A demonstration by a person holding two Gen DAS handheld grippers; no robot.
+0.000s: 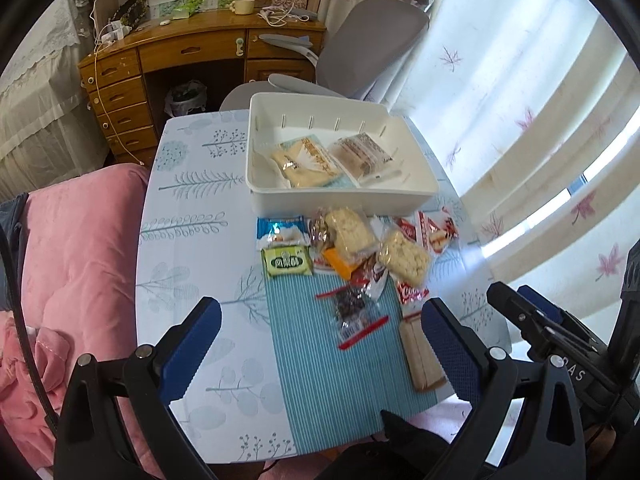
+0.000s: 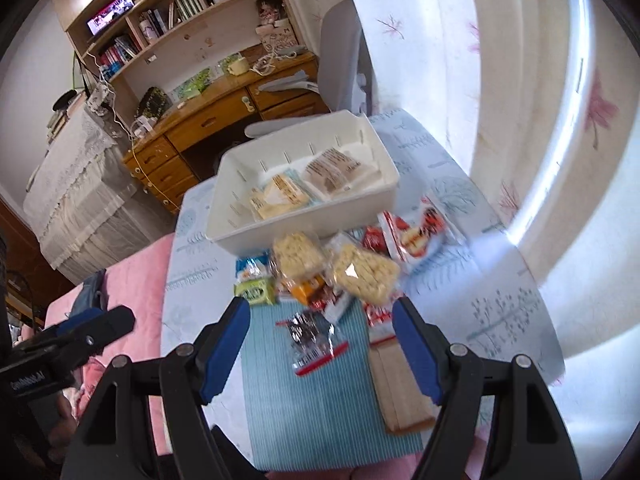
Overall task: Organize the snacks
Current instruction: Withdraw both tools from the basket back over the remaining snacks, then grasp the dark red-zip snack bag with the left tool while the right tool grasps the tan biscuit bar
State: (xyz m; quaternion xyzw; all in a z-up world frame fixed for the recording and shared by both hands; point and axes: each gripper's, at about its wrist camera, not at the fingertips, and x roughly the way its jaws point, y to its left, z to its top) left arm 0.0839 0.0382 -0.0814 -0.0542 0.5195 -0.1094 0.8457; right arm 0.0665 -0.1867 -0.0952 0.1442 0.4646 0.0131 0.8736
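A white bin stands at the far side of the table and holds a yellow packet and a brown packet. Several loose snacks lie in front of it: a green packet, puffed-snack bags, a dark packet with red strips, a tan box. My left gripper is open and empty above the striped mat. My right gripper is open and empty above the dark packet.
A blue striped mat covers the near table. A pink blanket lies at the left. A grey chair and a wooden desk stand behind the table. Curtains hang at the right. The right gripper shows in the left wrist view.
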